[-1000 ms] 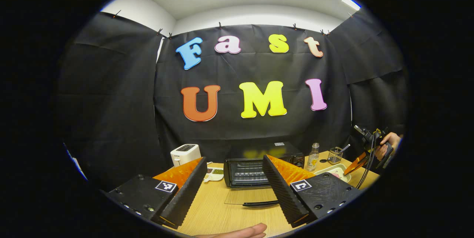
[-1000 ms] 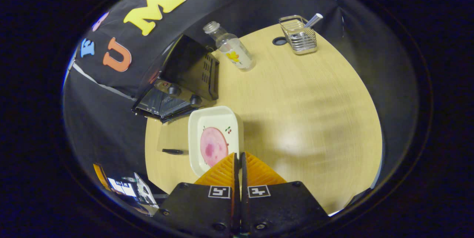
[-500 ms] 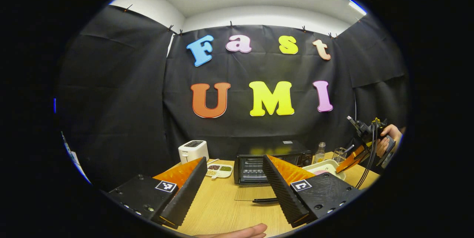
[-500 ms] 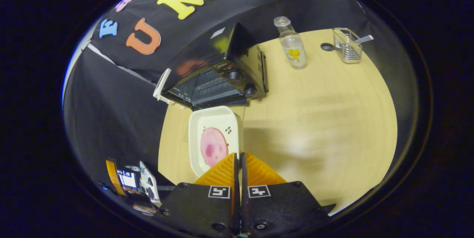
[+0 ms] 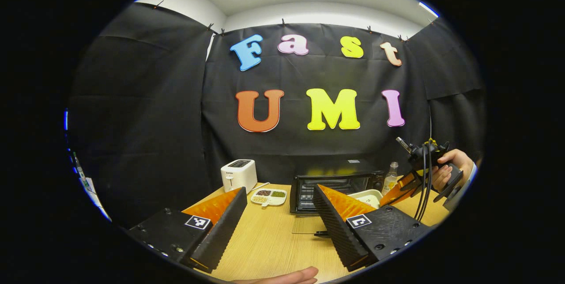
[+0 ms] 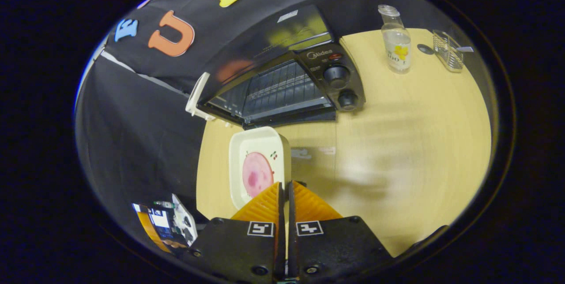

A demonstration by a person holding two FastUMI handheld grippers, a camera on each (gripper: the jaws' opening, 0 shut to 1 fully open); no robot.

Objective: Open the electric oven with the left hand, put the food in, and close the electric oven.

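The black electric oven (image 5: 335, 184) stands at the back of the table with its glass door (image 5: 309, 224) folded down flat and its wire rack exposed. My left gripper (image 5: 279, 190) hangs open in front of it, nothing between its fingers. In the right gripper view the oven (image 6: 282, 89) lies just ahead. My right gripper (image 6: 284, 184) is shut on the near rim of a white dish (image 6: 258, 151) carrying a pink slice of food (image 6: 257, 173), held over the lowered door. From the left gripper view that right gripper (image 5: 399, 189) and the hand (image 5: 446, 169) holding it sit right of the oven.
A white toaster (image 5: 238, 174) and a small divided dish (image 5: 268, 195) stand left of the oven. Right of it are a glass bottle (image 6: 396, 41) and a wire holder (image 6: 448, 50). Black cloth walls close in behind the wooden table (image 6: 397, 142).
My right gripper has carried the dish leftward until it faces the oven's open front. My left gripper has drawn back, so the oven looks smaller and farther right.
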